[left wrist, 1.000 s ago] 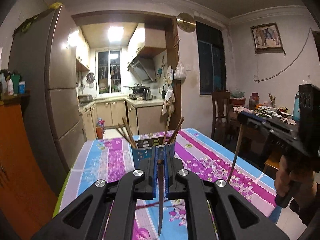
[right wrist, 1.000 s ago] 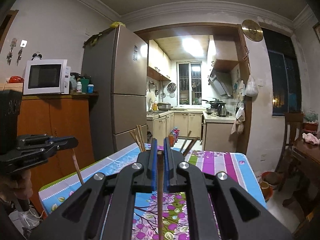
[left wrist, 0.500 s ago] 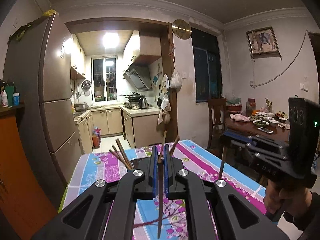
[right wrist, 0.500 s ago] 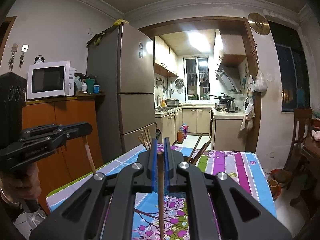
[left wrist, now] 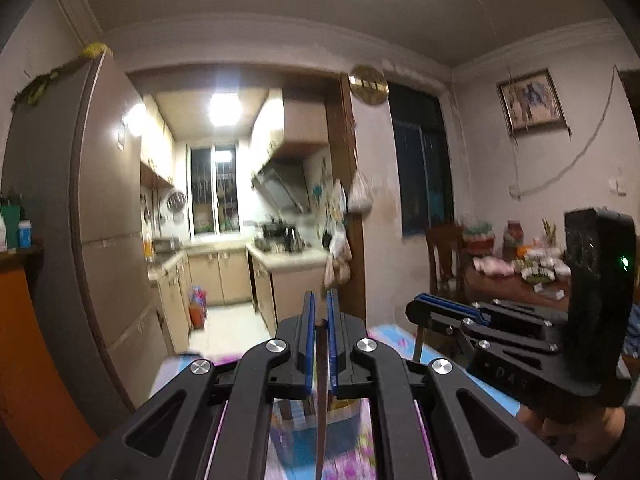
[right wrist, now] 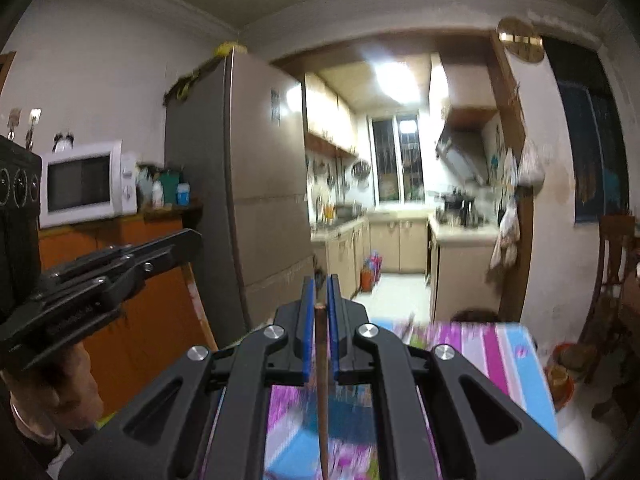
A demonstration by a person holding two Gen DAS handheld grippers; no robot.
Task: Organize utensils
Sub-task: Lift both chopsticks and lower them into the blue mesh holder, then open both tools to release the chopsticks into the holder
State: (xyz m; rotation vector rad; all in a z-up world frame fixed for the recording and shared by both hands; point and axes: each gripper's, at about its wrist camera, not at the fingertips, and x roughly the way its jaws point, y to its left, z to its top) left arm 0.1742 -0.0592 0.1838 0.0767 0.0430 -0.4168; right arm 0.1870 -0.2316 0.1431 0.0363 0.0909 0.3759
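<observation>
1. Two grippers are up above the table (right wrist: 508,344) with its flowered cloth, both higher than a second ago: the table fills less of each view and the kitchen doorway more.
2. Below them, blurred, sits the blue utensil holder (left wrist: 320,432), lower in both views than before, when its chopsticks stood ahead of the fingers.
3. Left gripper (left wrist: 320,320): its fingers are closed tight on one dark chopstick (left wrist: 321,400), which hangs straight down towards the holder.
4. Right gripper (right wrist: 320,304), just beside the left: fingers likewise clamped on a brown chopstick (right wrist: 322,392), hanging down over the table.
5. By my judgement, both chopsticks are lifted clear and carried towards the holder; the drop into it is not yet done.
</observation>
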